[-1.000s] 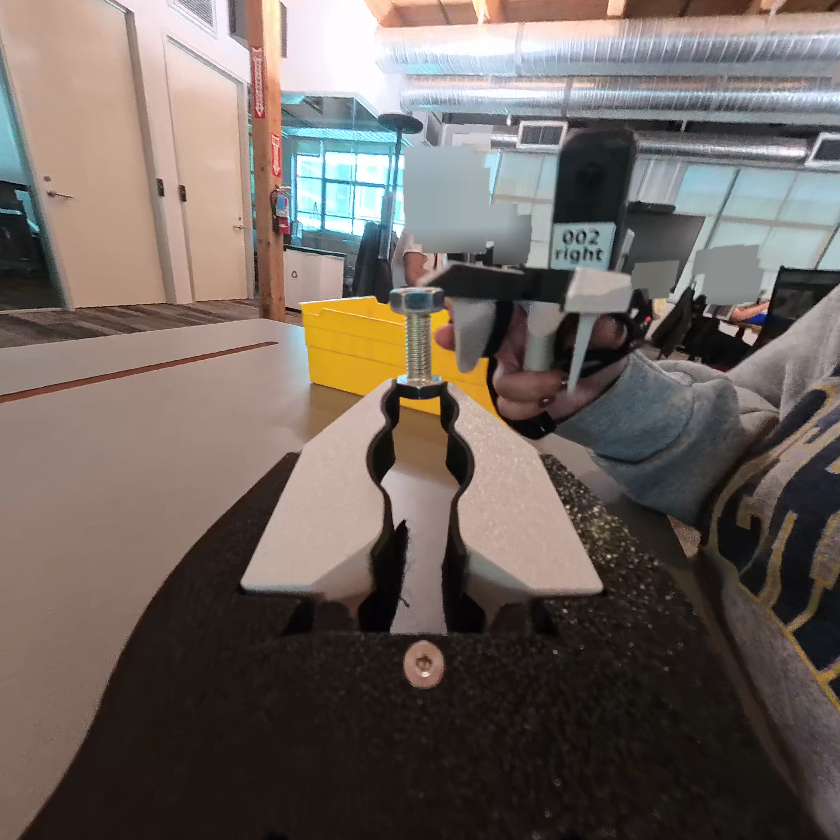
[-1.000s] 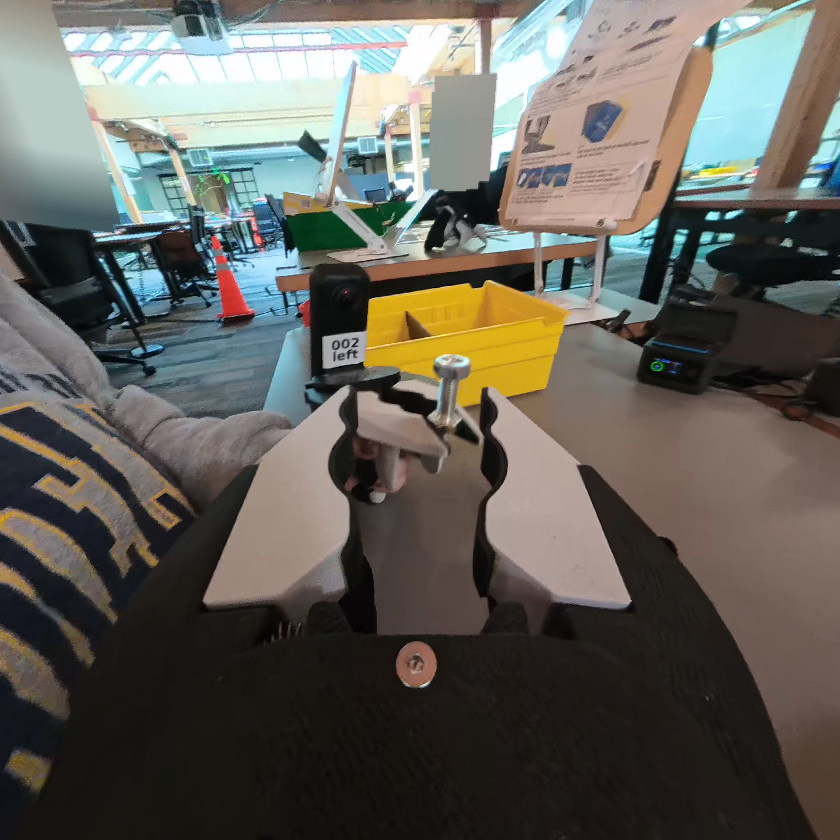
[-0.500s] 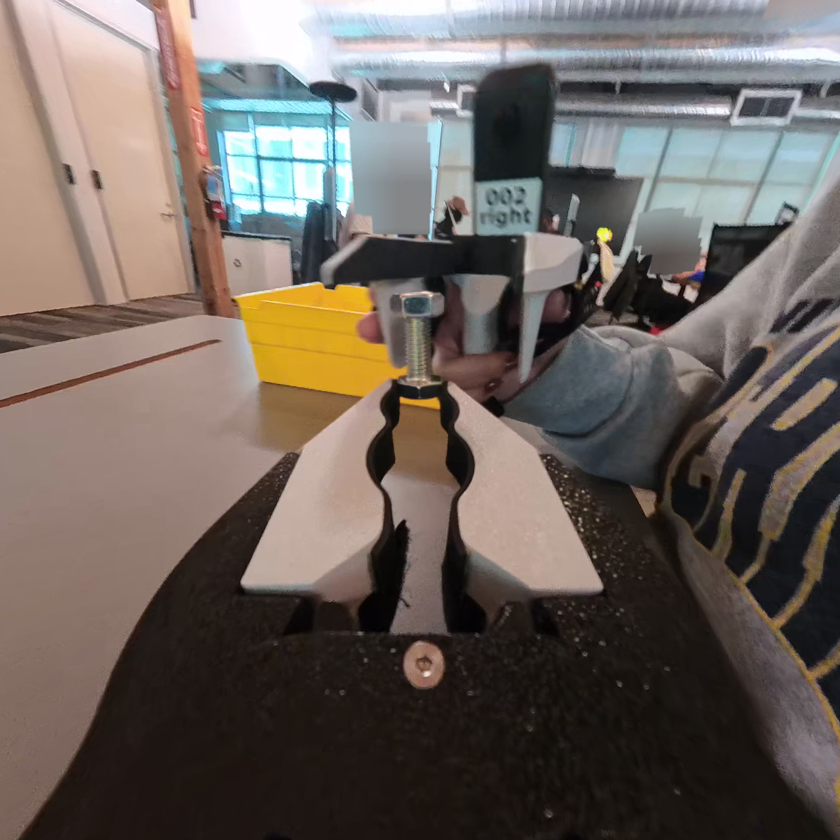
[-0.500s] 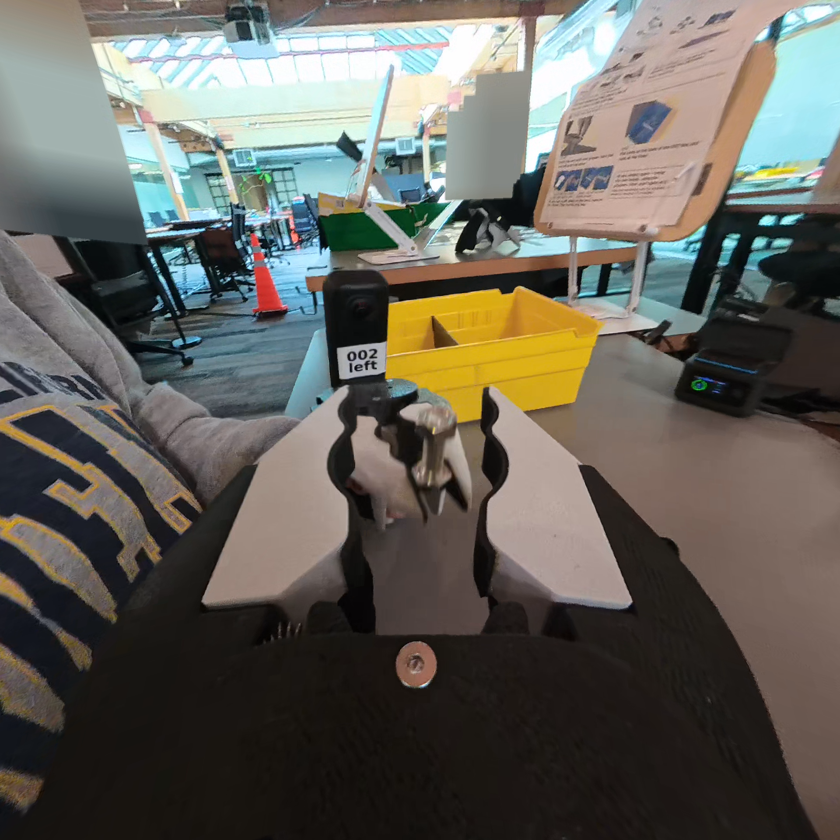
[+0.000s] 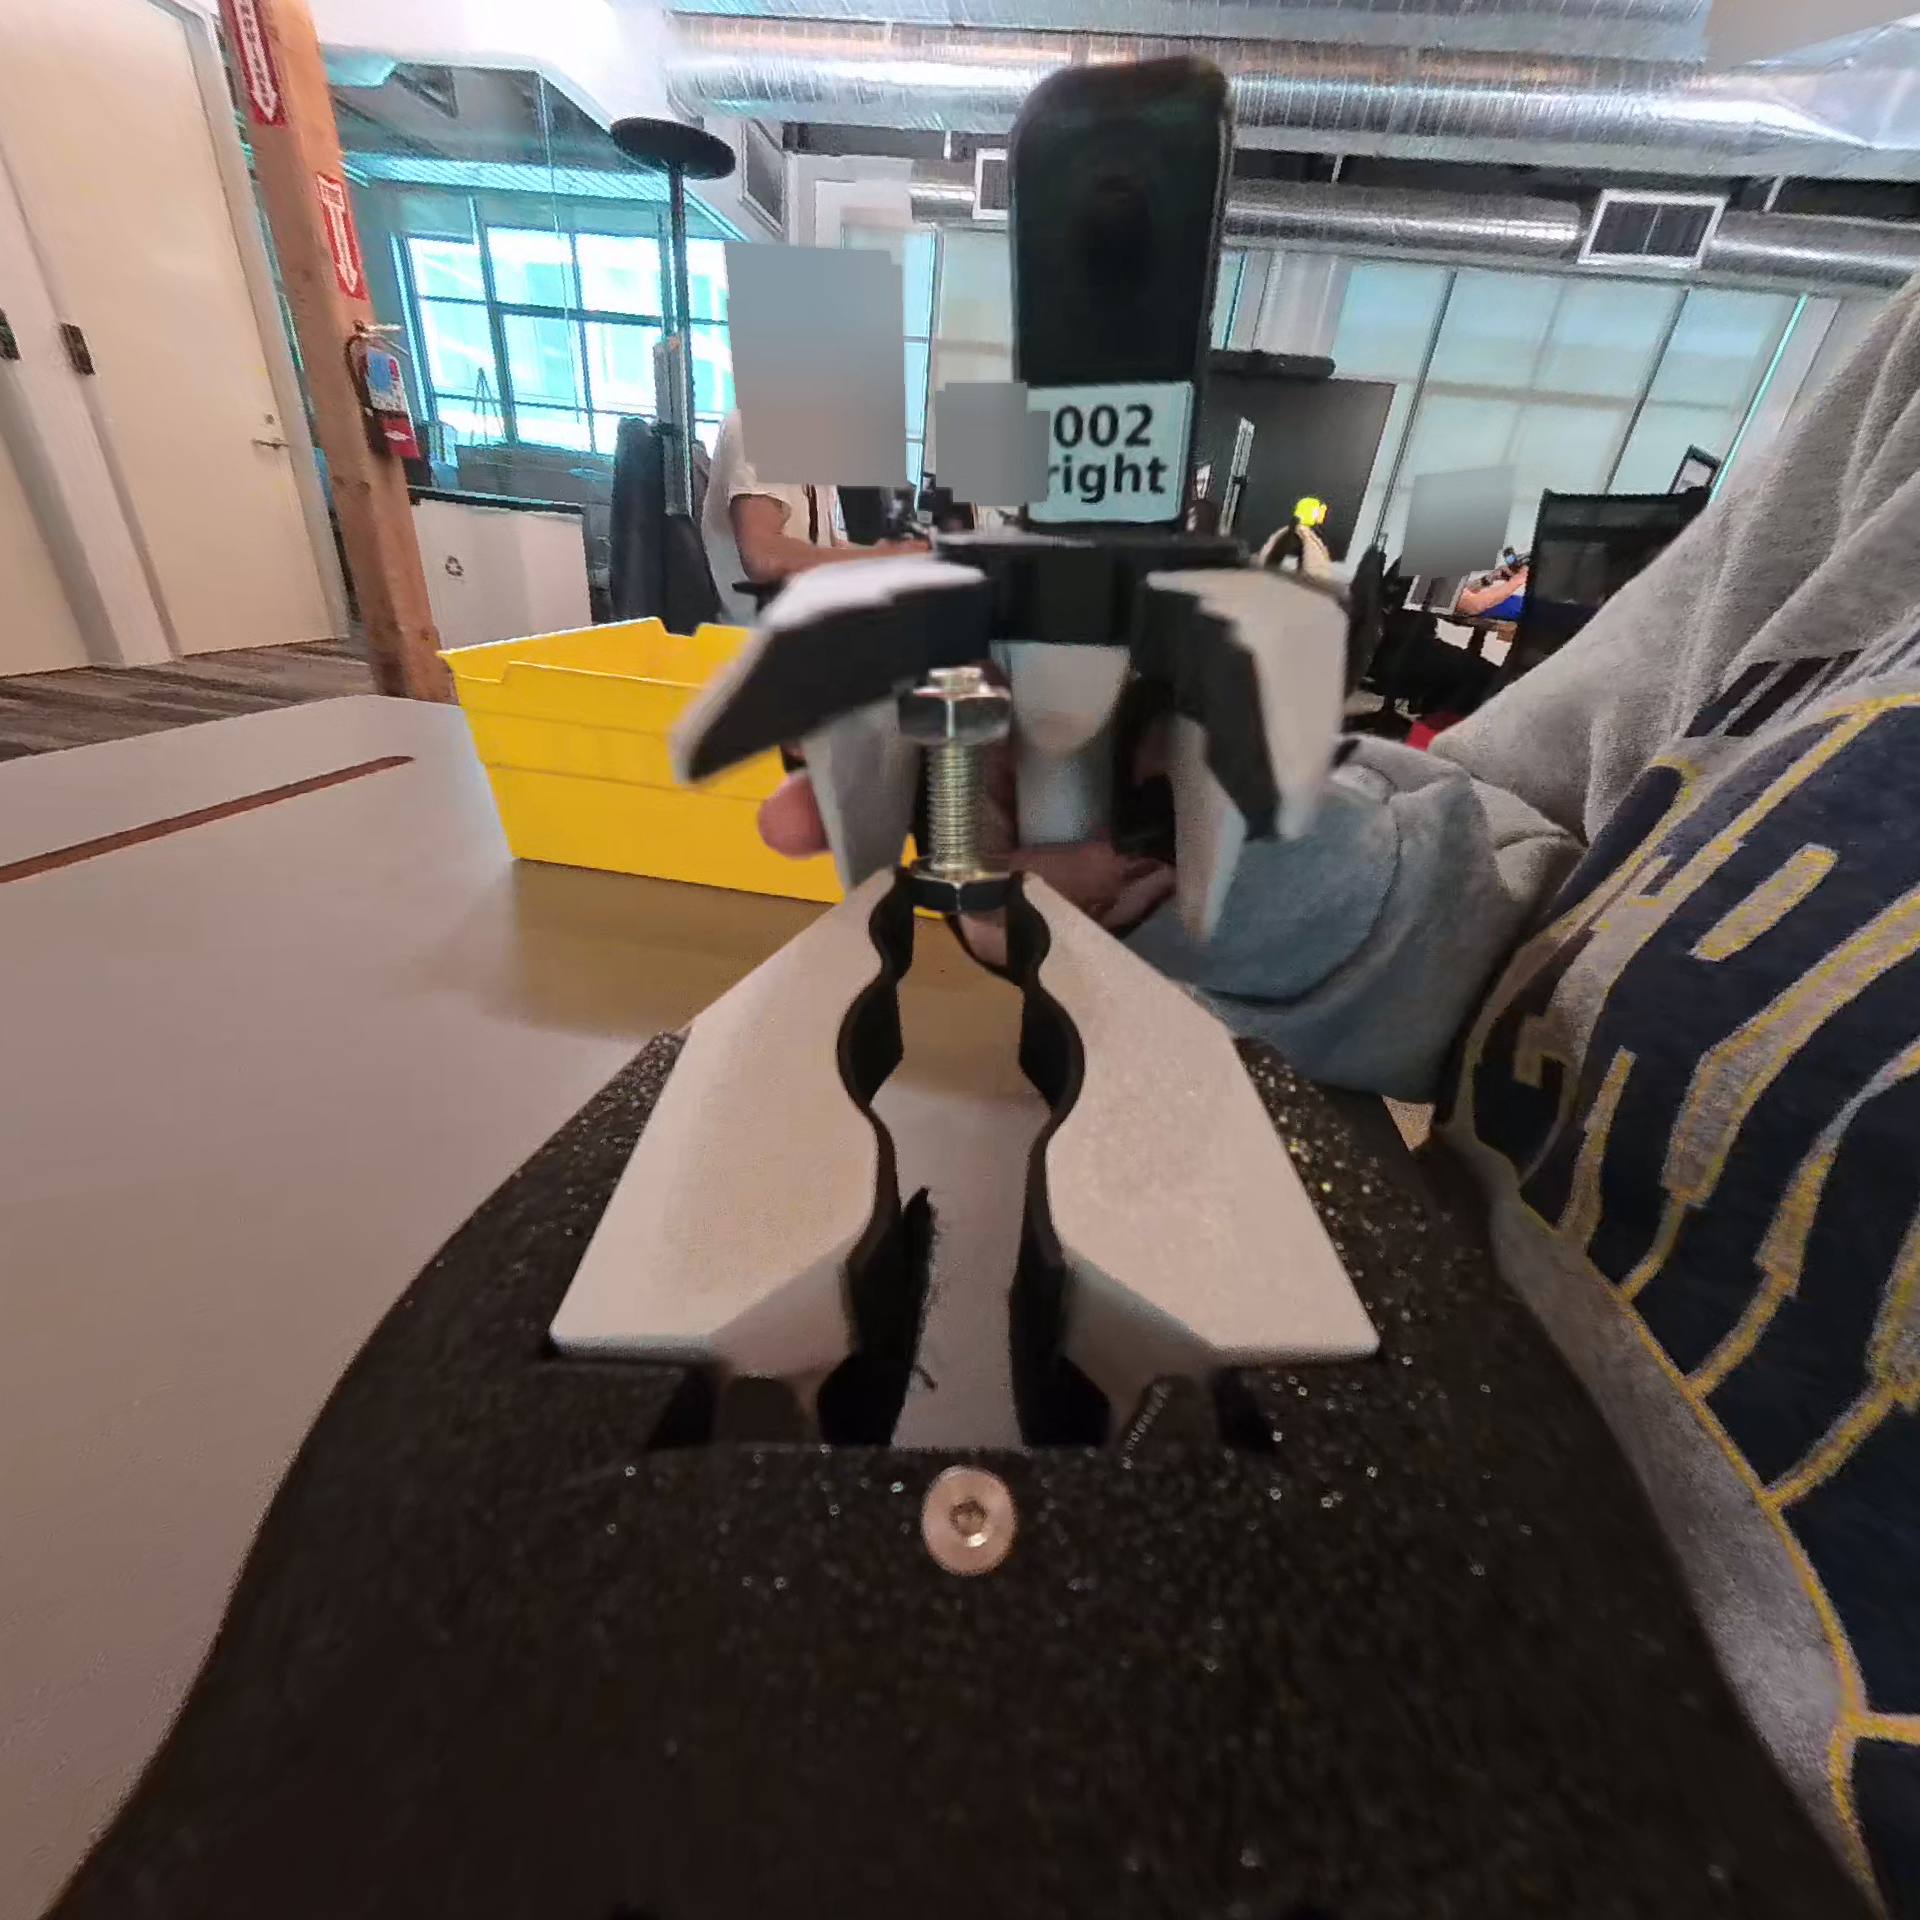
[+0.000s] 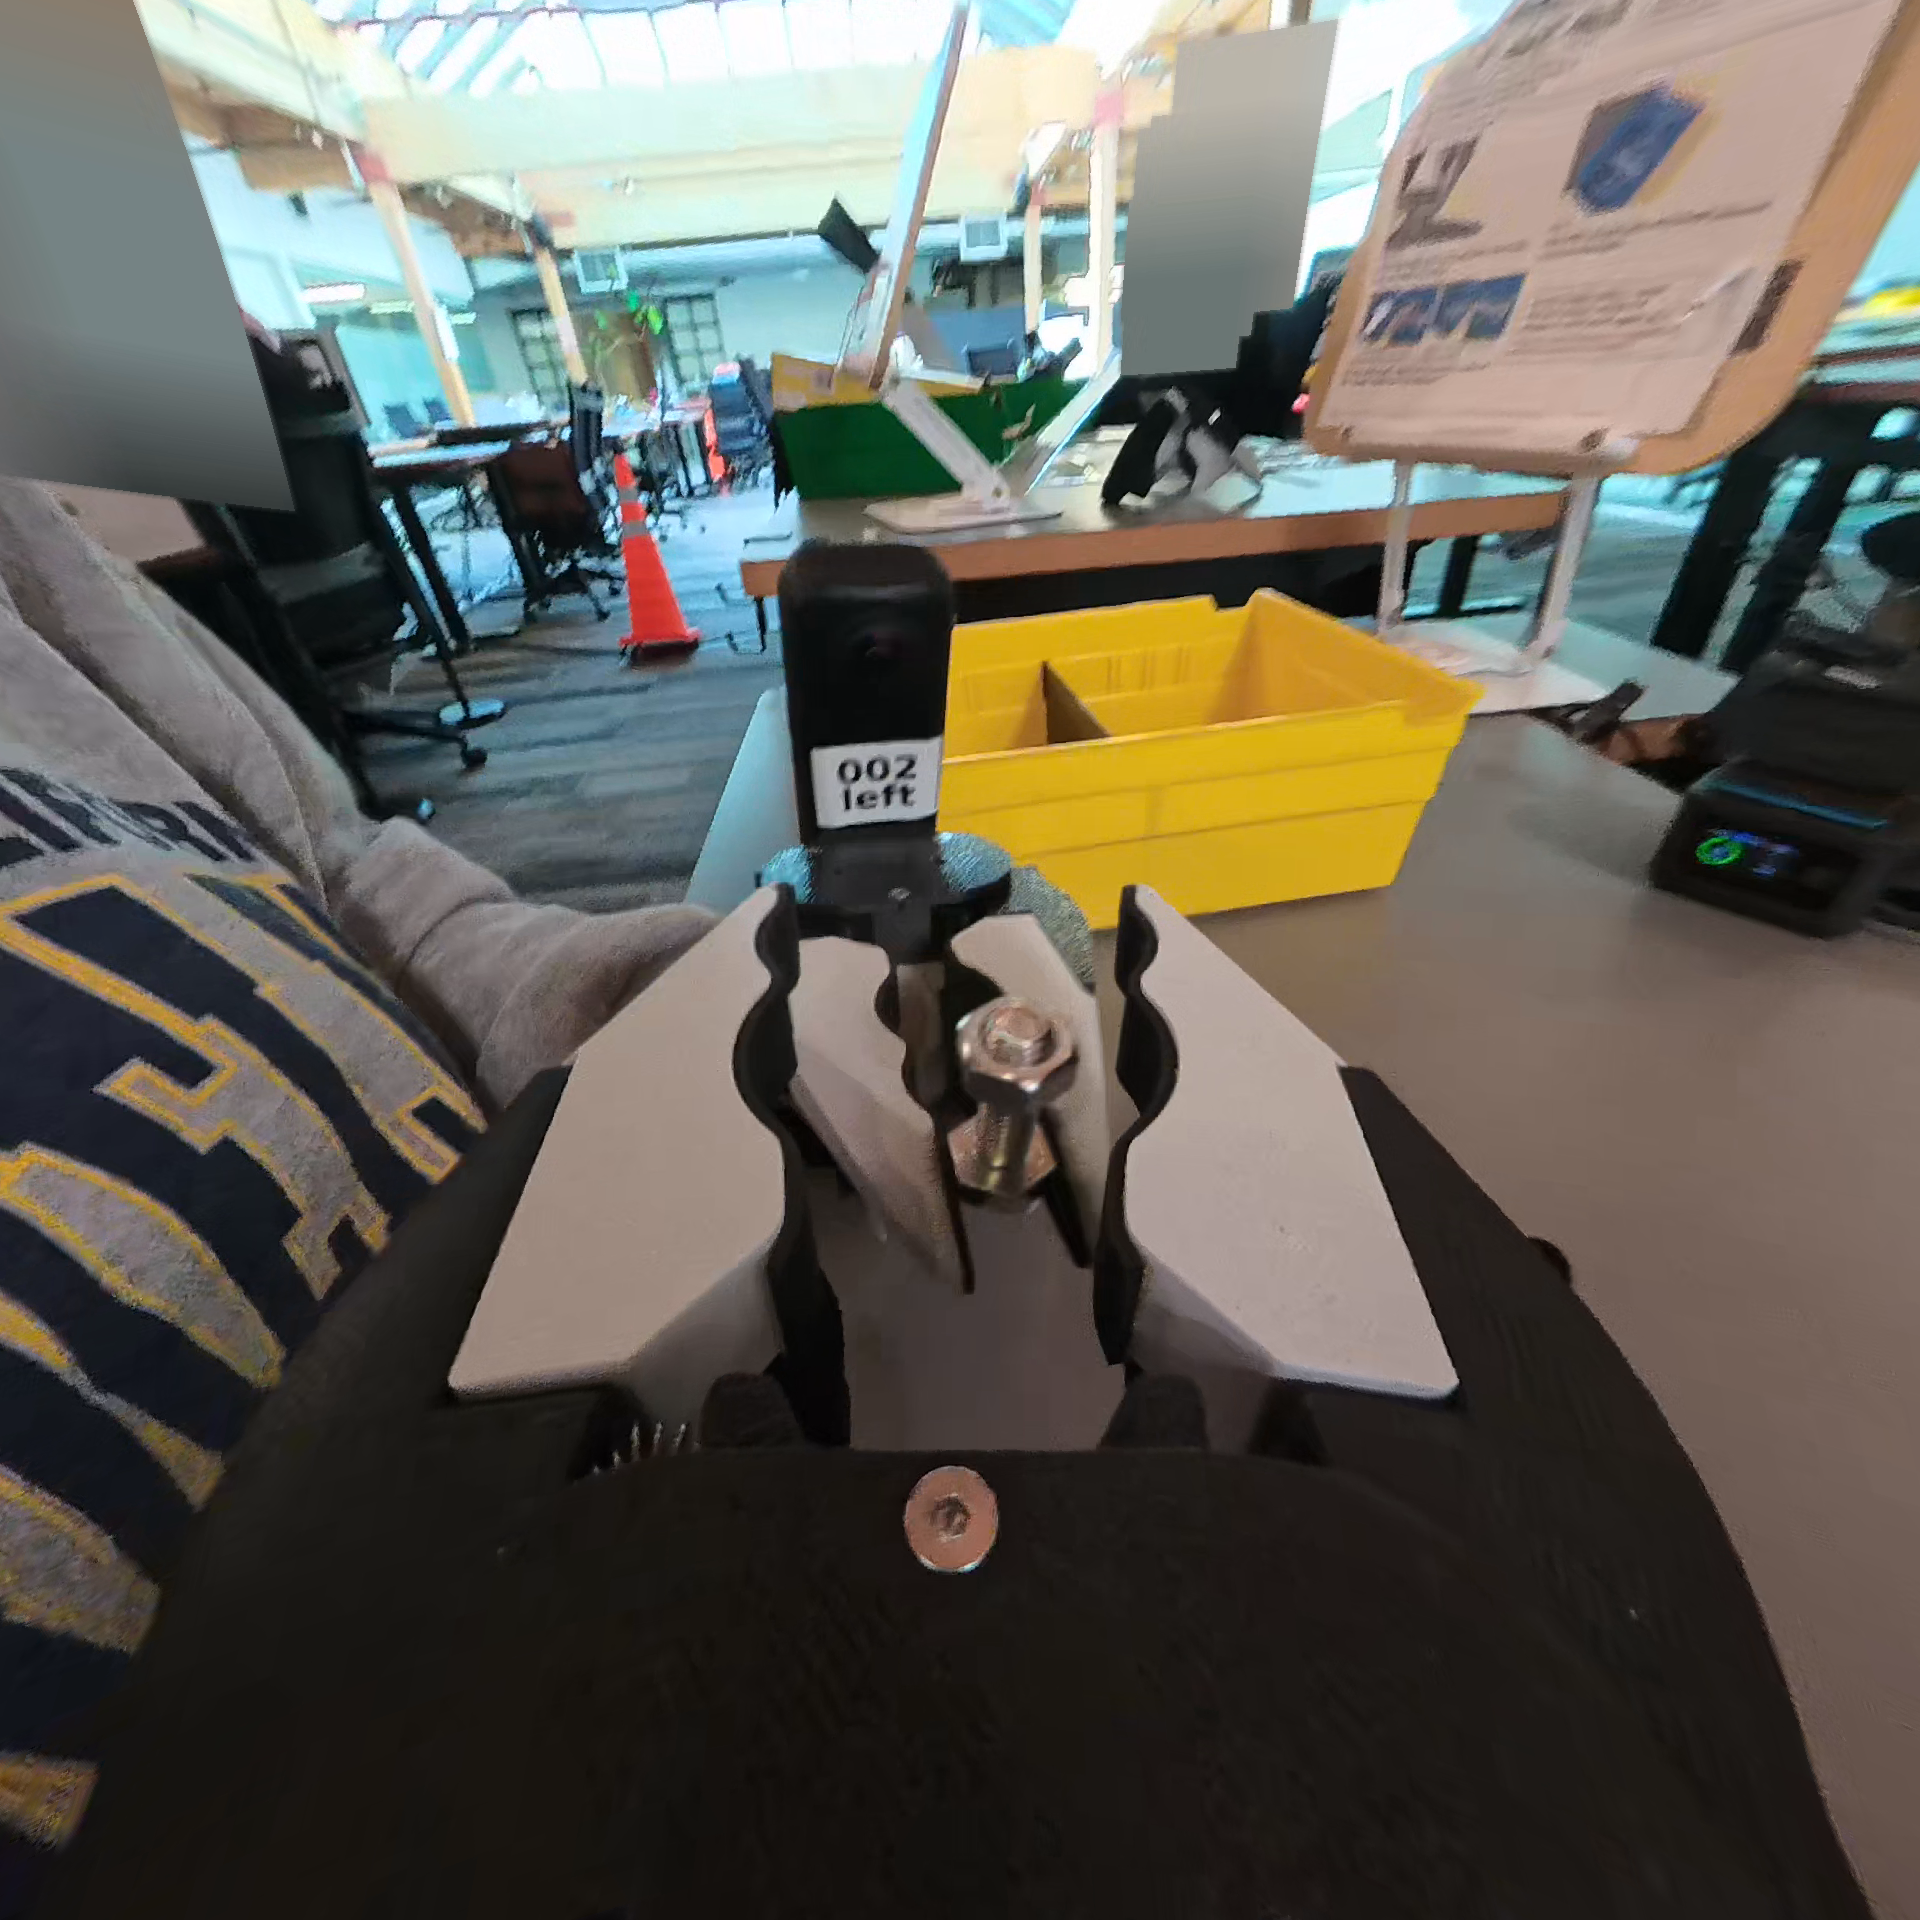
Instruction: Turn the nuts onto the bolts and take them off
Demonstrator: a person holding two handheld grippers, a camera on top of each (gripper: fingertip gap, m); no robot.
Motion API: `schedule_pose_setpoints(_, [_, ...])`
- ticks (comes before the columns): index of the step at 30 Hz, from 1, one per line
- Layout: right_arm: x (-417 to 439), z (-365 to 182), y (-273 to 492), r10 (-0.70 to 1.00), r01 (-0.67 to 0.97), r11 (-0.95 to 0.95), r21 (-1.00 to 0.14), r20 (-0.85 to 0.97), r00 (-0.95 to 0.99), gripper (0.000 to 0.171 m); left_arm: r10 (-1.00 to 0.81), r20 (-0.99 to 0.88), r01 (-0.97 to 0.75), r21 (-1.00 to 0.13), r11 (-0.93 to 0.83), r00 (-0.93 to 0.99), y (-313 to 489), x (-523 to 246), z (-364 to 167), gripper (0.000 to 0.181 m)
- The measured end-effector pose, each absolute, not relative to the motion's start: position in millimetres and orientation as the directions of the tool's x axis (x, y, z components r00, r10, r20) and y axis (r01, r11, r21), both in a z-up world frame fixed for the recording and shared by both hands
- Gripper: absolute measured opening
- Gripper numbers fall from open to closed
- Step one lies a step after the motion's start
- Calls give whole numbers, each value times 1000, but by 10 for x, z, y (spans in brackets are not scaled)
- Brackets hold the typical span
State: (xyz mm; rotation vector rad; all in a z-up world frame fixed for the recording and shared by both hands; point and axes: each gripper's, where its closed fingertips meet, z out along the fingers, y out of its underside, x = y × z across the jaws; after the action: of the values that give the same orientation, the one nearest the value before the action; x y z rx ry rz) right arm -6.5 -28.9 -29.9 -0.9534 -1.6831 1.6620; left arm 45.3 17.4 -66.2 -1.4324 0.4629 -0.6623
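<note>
A silver bolt (image 5: 956,805) stands upright with a hex nut (image 5: 954,712) at the top of its thread. My left gripper (image 5: 958,899) is shut on the bolt's lower end and holds it above the grey table (image 5: 260,1039). My right gripper (image 6: 956,925) is open and faces the left one. In the right wrist view the nut (image 6: 1013,1049) and bolt sit between its open fingers (image 6: 1247,1143), not touching them. In the left wrist view the right gripper's fingers (image 5: 1247,707) flank the nut on both sides.
A yellow divided bin (image 6: 1195,790) stands on the table just behind the grippers and also shows in the left wrist view (image 5: 623,758). A small black device with a lit screen (image 6: 1787,862) sits at the right. A person's grey sleeve (image 5: 1351,883) is close by.
My right gripper has moved in toward the bolt, still open, so the nut now sits between its fingers. My left gripper has kept its hold on the bolt.
</note>
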Motion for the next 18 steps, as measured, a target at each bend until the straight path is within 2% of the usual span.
schedule_pose_setpoints(3, [98,-299,-253,828,78,-54,-995,-89,-554,66,-631,118,184,-982,40,767,147,301,-595,15])
schedule_pose_setpoints(4, [190,-271,-198,838,52,-58,-997,-77,-540,63,-614,129,200,-979,47,778,144,244,-582,15])
schedule_pose_setpoints(5, [256,-233,-144,847,27,-70,-997,-74,-526,51,-608,143,210,-977,40,781,144,214,-587,15])
schedule_pose_setpoints(6, [267,-189,-86,860,8,-89,-996,-81,-504,51,-618,144,212,-977,38,773,138,235,-585,15])
schedule_pose_setpoints(9, [99,-236,-116,859,51,-47,-998,-66,-508,64,-658,100,145,-989,14,746,151,419,-657,15])
schedule_pose_setpoints(15, [208,-384,-265,816,160,18,-987,-78,-573,68,-638,105,170,-985,41,763,137,325,-592,15])
schedule_pose_setpoints(17, [390,-293,-178,823,118,-16,-993,-80,-562,46,-622,136,208,-977,45,771,108,237,-560,15])
schedule_pose_setpoints(18, [386,-234,-116,840,96,-46,-994,-91,-535,48,-633,129,207,-977,52,764,83,262,-546,15])
